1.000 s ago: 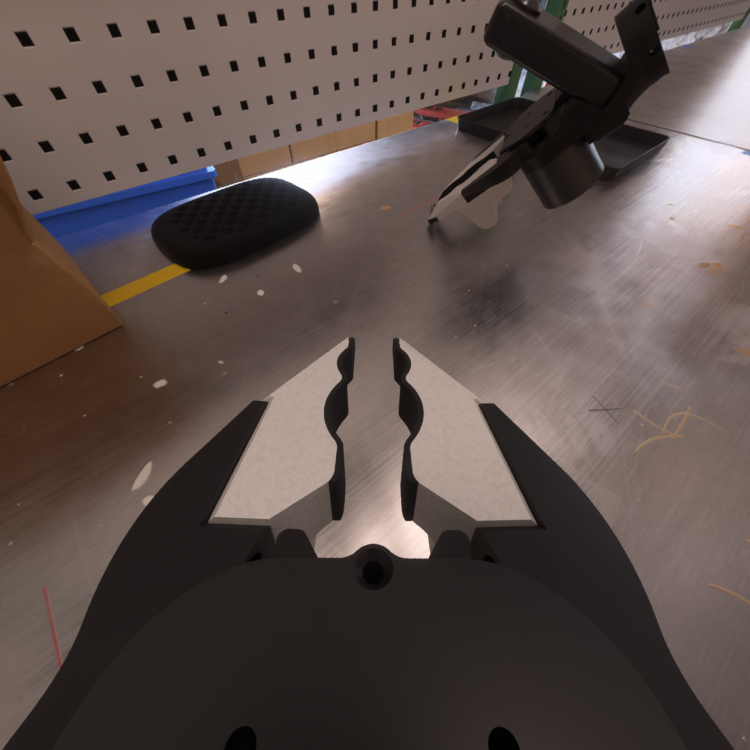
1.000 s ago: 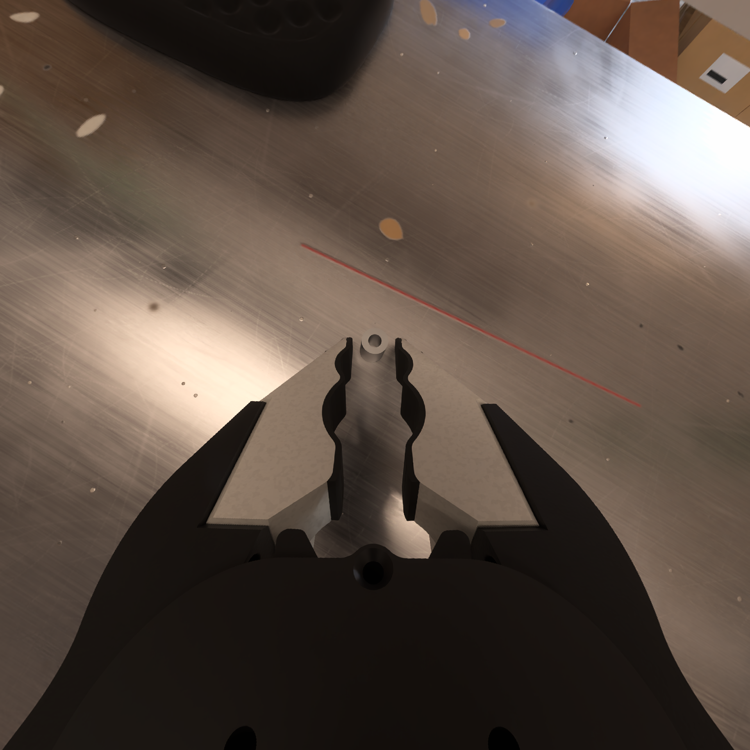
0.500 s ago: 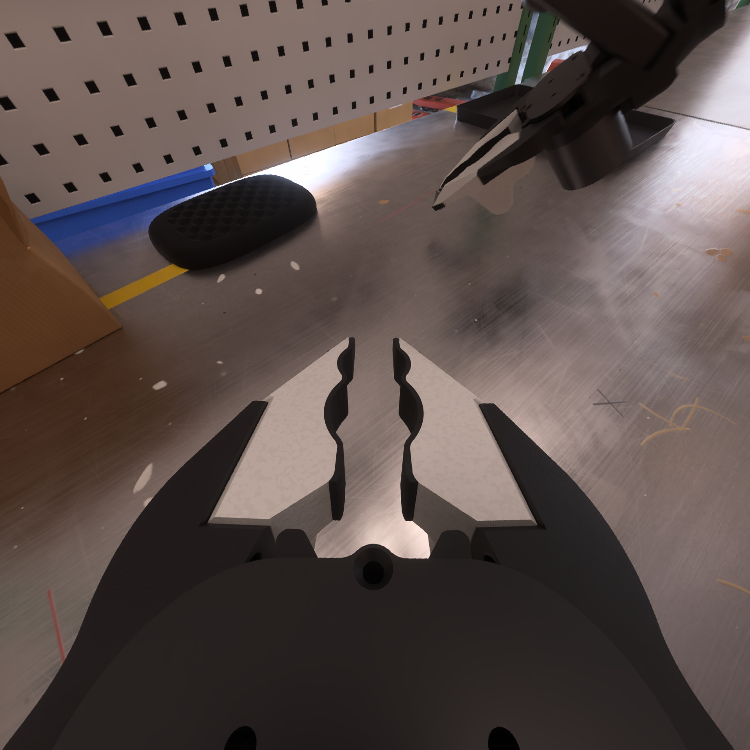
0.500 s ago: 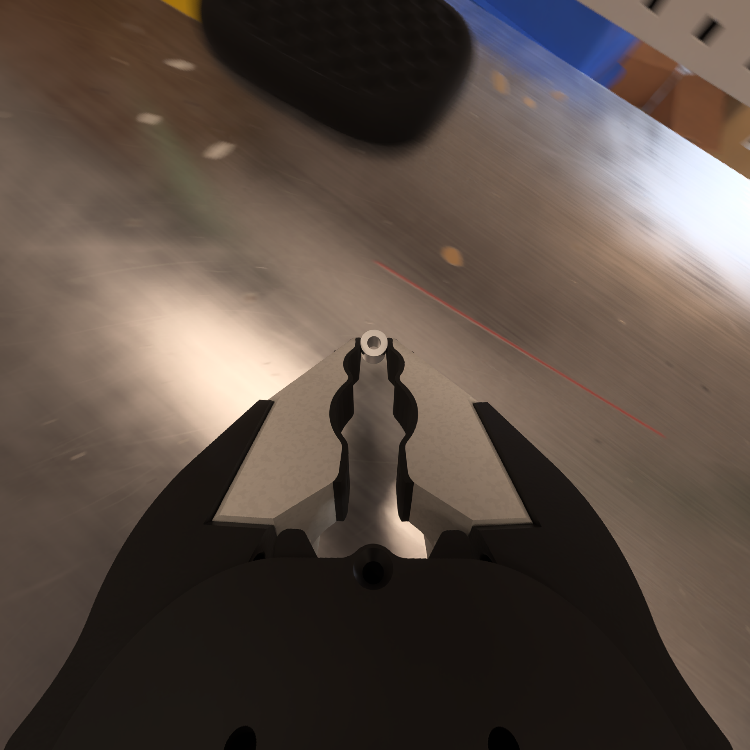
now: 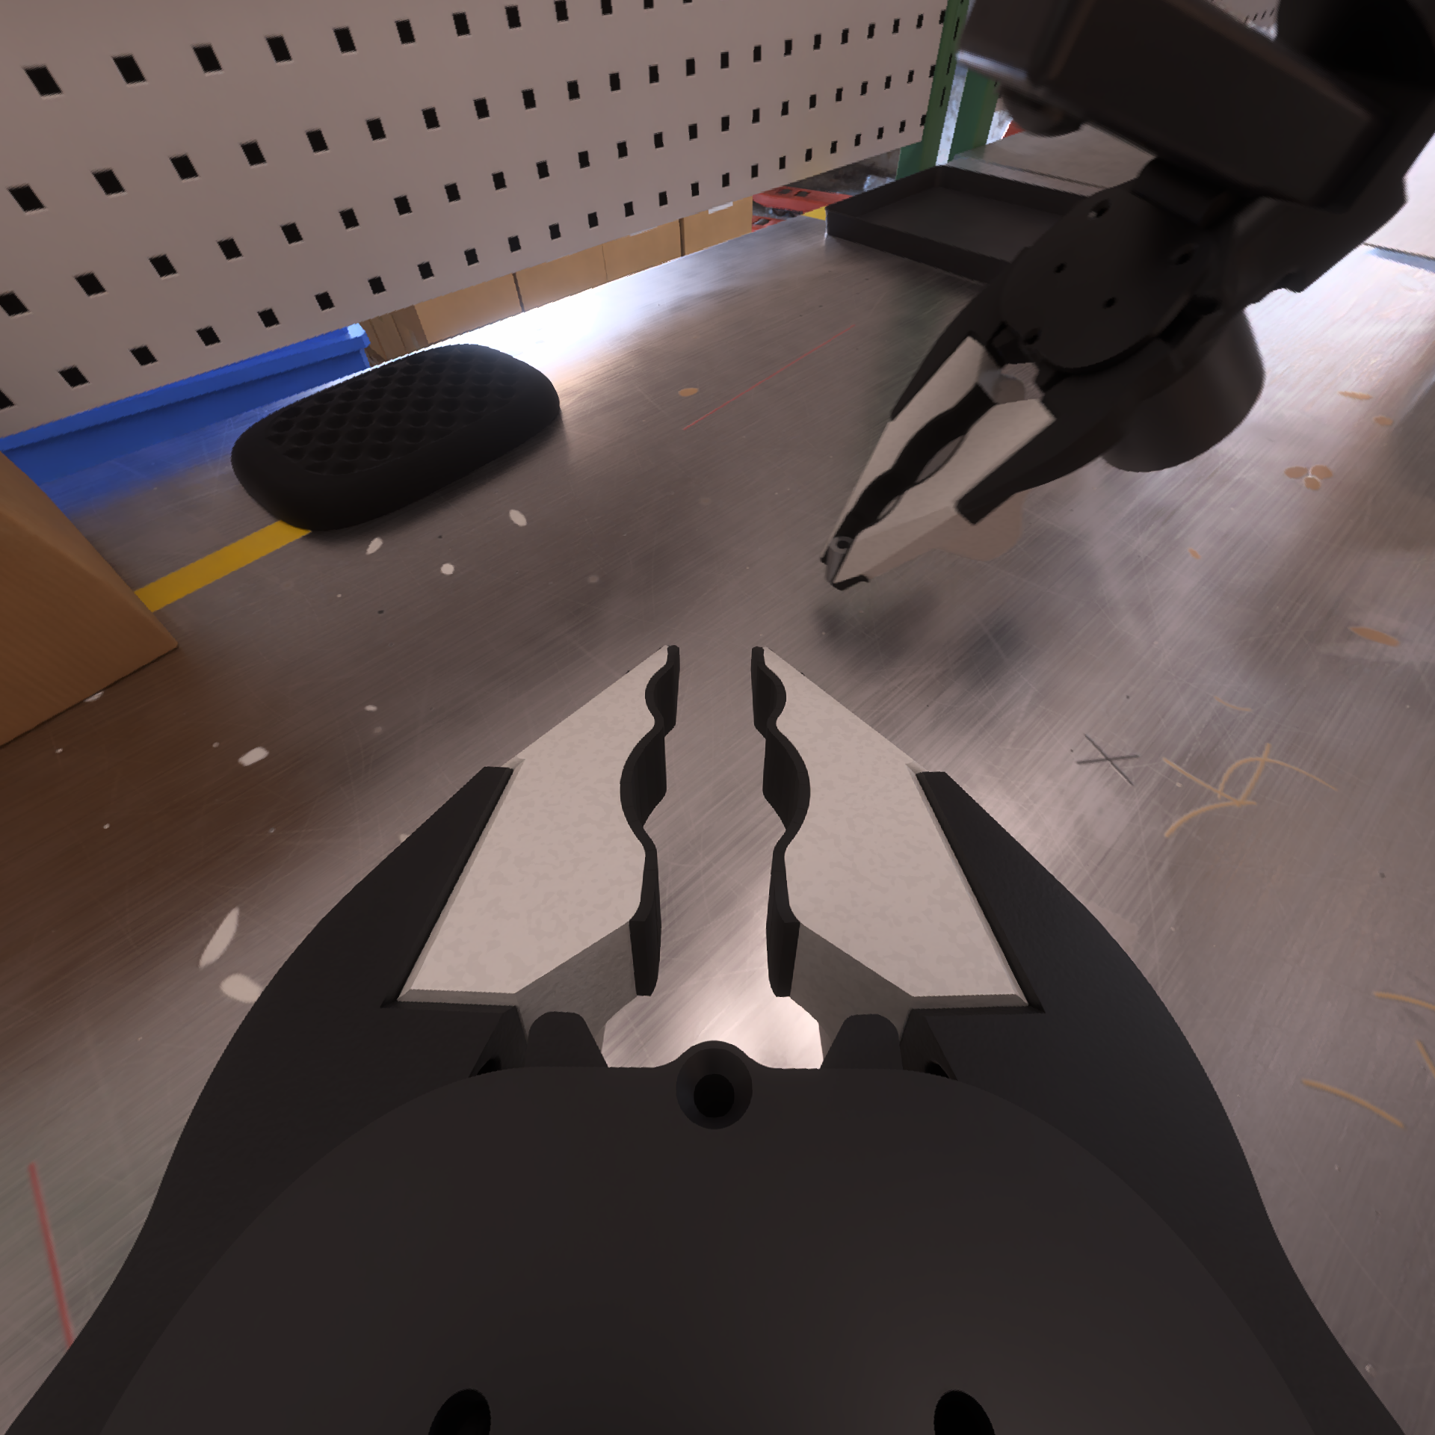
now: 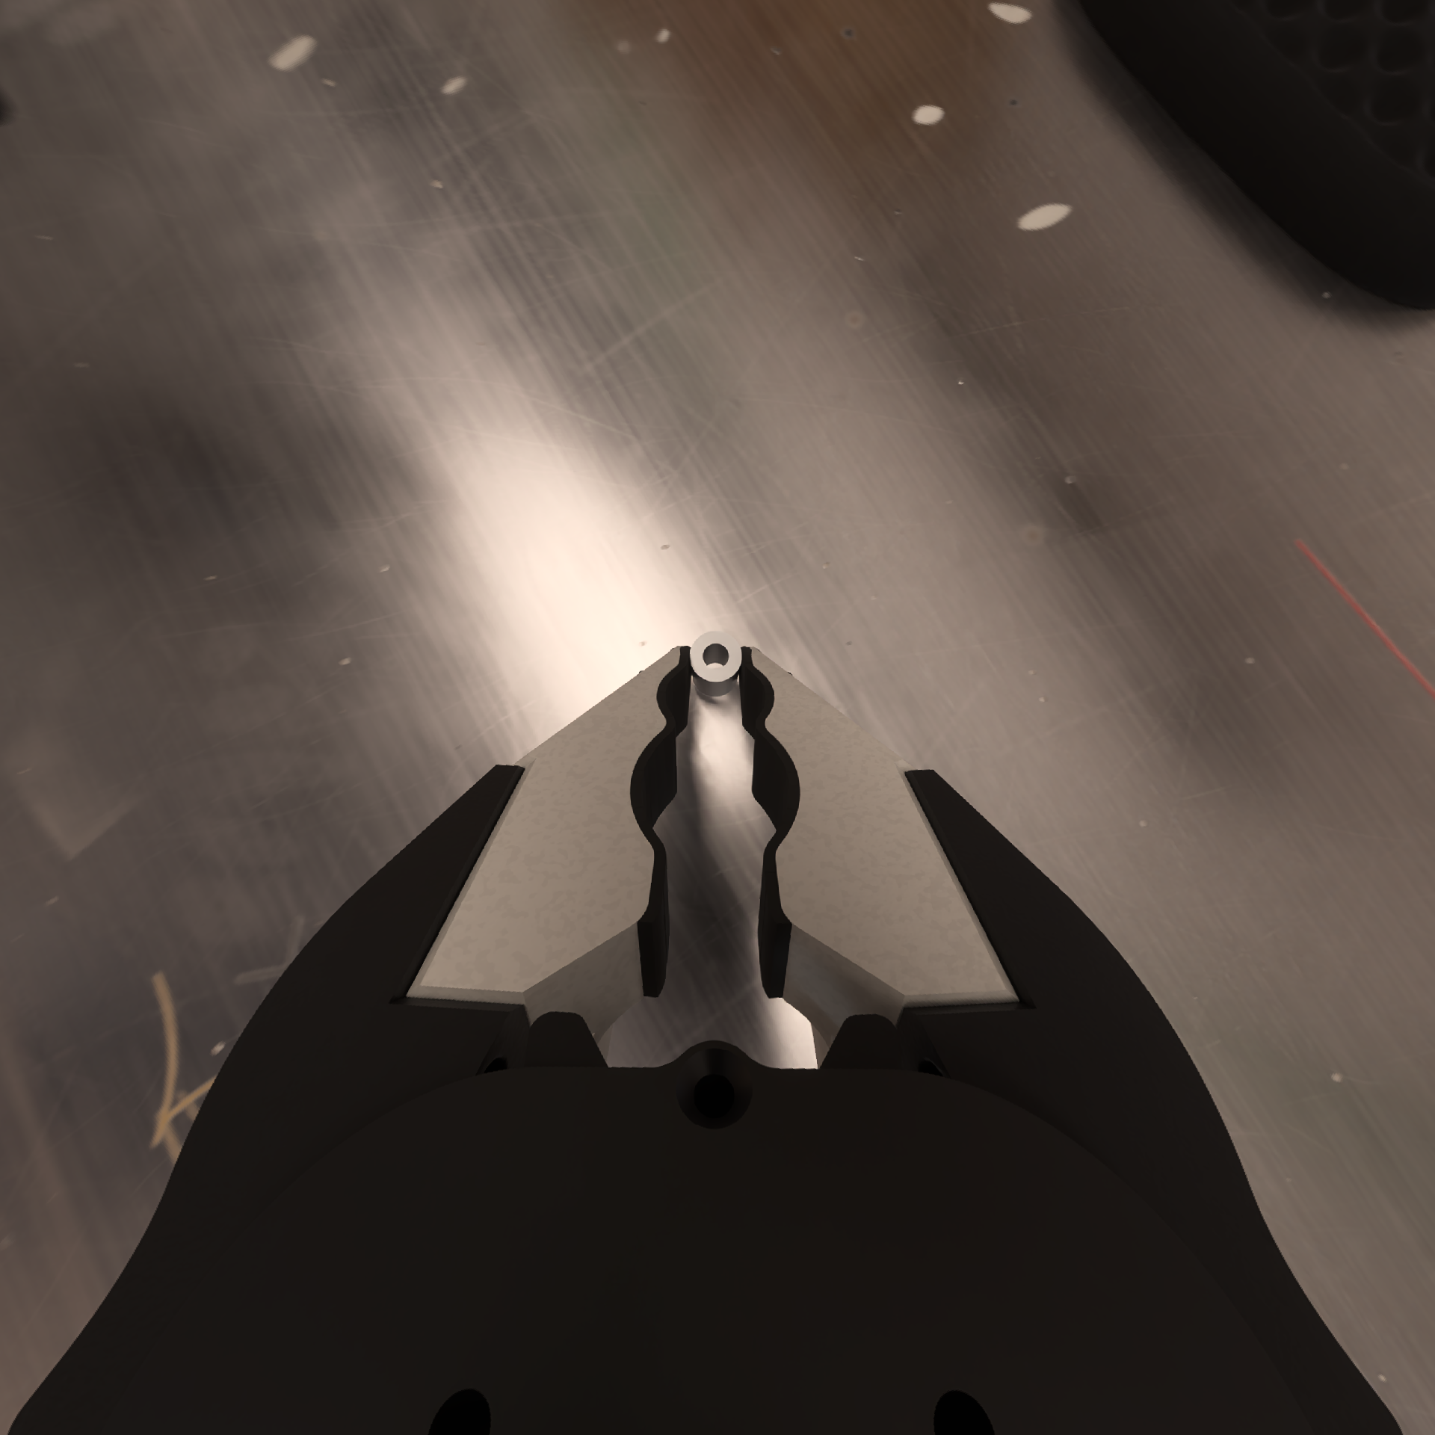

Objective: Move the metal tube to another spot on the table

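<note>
The metal tube (image 6: 715, 674) is a short small grey cylinder with a round bore, held upright between the tips of my right gripper (image 6: 715, 660), which is shut on it above the steel table (image 6: 388, 388). In the left wrist view the right gripper (image 5: 842, 563) hangs tilted above the table at the right, with the tube (image 5: 837, 553) just visible at its tips. My left gripper (image 5: 713, 660) is open and empty, low over the table in the middle, nearer than the right gripper.
A black mesh-patterned oval pad (image 5: 396, 431) lies at the back left, also at the top right of the right wrist view (image 6: 1320, 116). A cardboard box (image 5: 54, 606) stands at the left. A black tray (image 5: 932, 225) sits at the back right, under a pegboard wall (image 5: 466, 132).
My right gripper closed on the tube, lifted it off the table and carried it toward my left gripper. The left gripper has barely moved.
</note>
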### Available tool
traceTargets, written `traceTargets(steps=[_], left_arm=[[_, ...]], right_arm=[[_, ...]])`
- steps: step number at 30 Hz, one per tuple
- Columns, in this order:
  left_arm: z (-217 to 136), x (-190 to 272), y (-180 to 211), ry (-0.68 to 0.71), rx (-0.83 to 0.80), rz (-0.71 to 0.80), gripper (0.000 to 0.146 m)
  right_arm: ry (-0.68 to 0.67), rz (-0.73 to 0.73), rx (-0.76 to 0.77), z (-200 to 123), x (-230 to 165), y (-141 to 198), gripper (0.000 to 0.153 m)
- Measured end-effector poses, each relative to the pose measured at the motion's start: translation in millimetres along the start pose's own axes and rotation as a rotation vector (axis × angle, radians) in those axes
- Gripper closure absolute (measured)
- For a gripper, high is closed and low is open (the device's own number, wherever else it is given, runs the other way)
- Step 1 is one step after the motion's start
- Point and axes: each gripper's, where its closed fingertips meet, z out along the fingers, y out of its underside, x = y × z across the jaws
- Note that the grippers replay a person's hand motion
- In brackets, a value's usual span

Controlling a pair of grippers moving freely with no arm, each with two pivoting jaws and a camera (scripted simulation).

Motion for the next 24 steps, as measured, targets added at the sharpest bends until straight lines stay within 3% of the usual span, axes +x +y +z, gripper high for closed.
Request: traceTargets(steps=[12,15,24], left_arm=[[-18,9,17,-0.02,-0.061,0.033,0.128],[-18,11,20,-0.018,-0.065,0.019,0.128],[-16,17,20,-0.003,-0.074,0.04,0.128]], right_arm=[[0.067,-0.001,-0.055,16,23,1,0.141],[0.051,0.018,-0.037,14,21,-1,0.114],[0.075,0.092,0.11,-18,25,-4,0.112]])
